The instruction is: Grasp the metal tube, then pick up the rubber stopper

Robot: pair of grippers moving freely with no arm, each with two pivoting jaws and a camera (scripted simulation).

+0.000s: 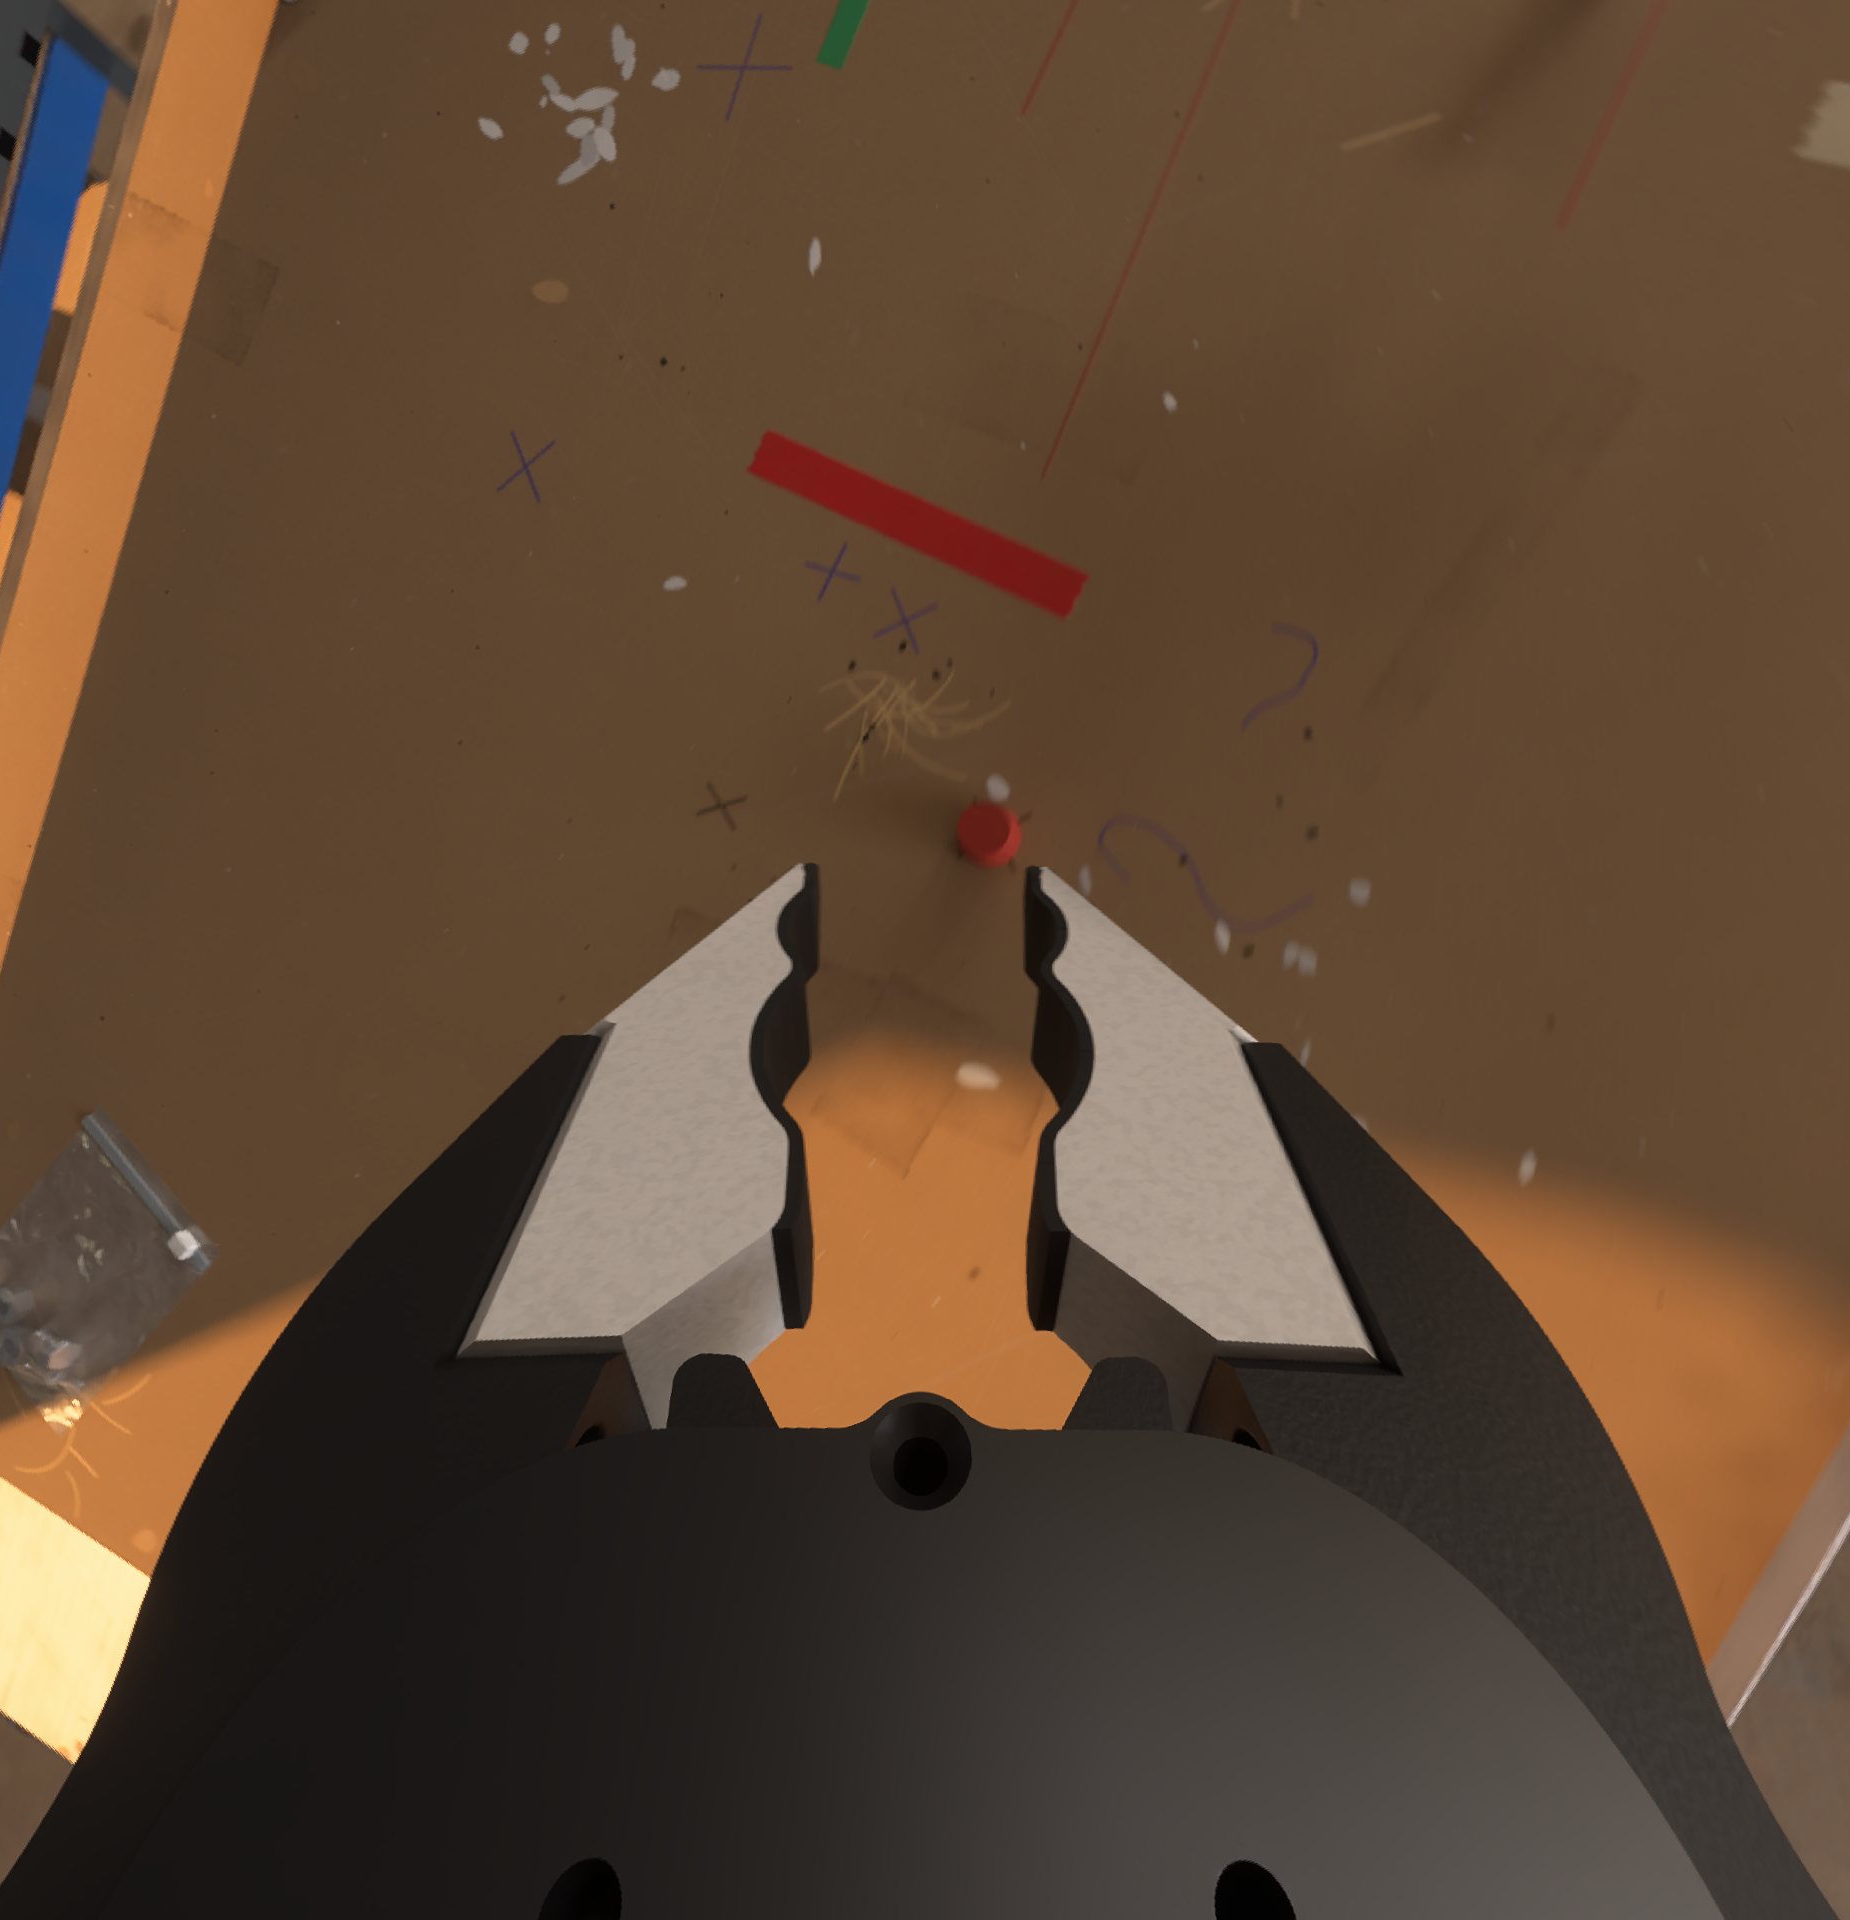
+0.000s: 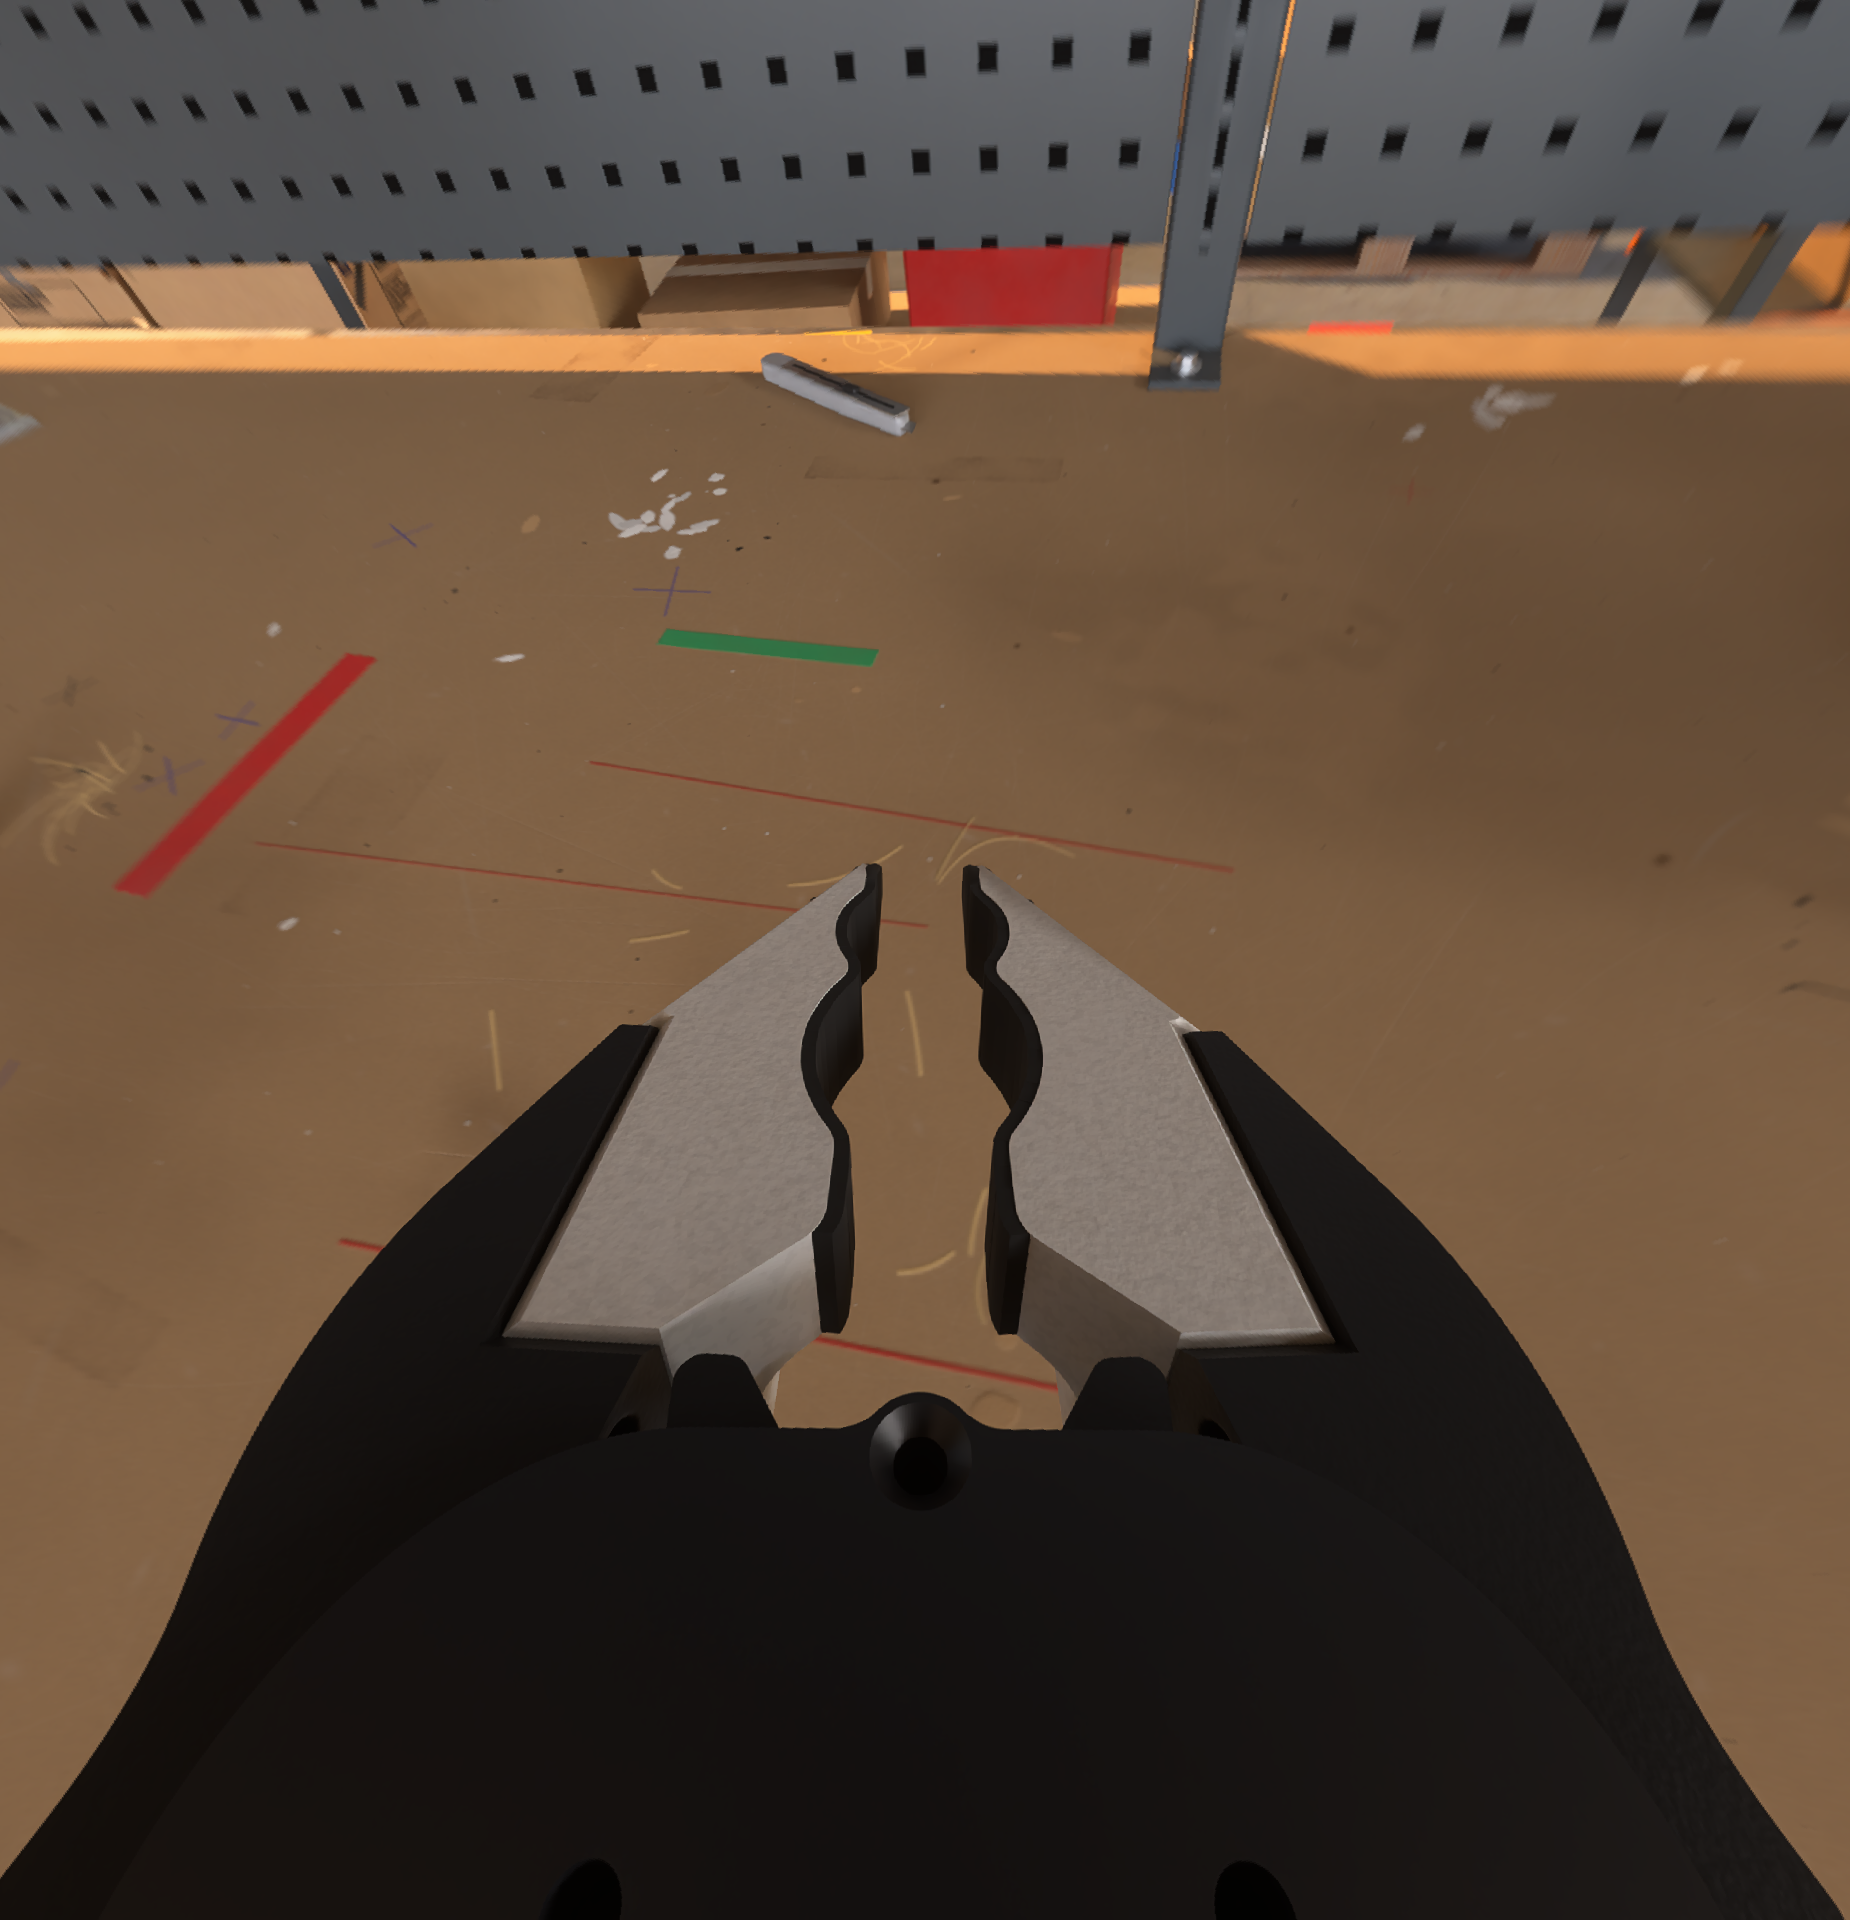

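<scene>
In the left wrist view a small red rubber stopper (image 1: 988, 833) stands on the brown bench top, just beyond my right fingertip and slightly right of the gap. My left gripper (image 1: 923, 878) is open wide and empty, above the bench. In the right wrist view a grey metal tube (image 2: 836, 393) lies far ahead near the back edge of the bench, slightly left of centre. My right gripper (image 2: 921, 875) is empty, its jaws apart by a narrow gap, well short of the tube. The tube does not show in the left wrist view.
A red tape strip (image 1: 916, 523) and a green tape strip (image 2: 767, 646) lie flat on the bench. A clear bag of bolts (image 1: 90, 1247) lies at the left. A grey pegboard (image 2: 588, 125) and a metal post (image 2: 1196, 208) stand behind the tube.
</scene>
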